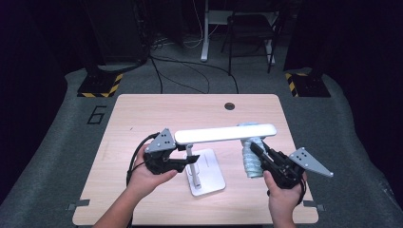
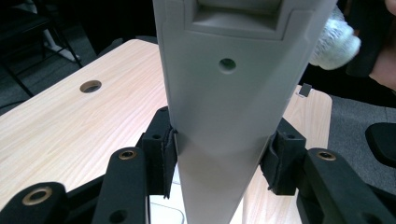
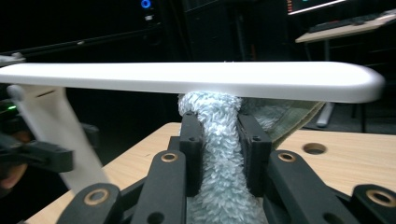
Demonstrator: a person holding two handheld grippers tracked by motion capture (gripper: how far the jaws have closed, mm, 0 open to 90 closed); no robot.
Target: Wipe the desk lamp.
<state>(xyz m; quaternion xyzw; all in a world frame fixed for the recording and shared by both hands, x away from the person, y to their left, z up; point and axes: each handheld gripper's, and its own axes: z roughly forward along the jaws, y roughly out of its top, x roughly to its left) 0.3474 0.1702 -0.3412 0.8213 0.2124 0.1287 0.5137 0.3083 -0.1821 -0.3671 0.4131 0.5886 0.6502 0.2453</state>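
Lamp head (image 1: 225, 133) lengthwise across table (image 1: 142, 114)

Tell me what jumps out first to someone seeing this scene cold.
The white desk lamp in the middle of the wooden table draws the eye, its long flat head stretching level to the right. The left gripper clamps the lamp's upright arm, while the right gripper holds a fluffy pale blue cloth pressed up against the underside of the lamp head.

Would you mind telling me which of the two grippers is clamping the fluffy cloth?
The right gripper: its jaws pinch the pale blue cloth under the lamp head, whereas the left gripper grips the lamp's arm.
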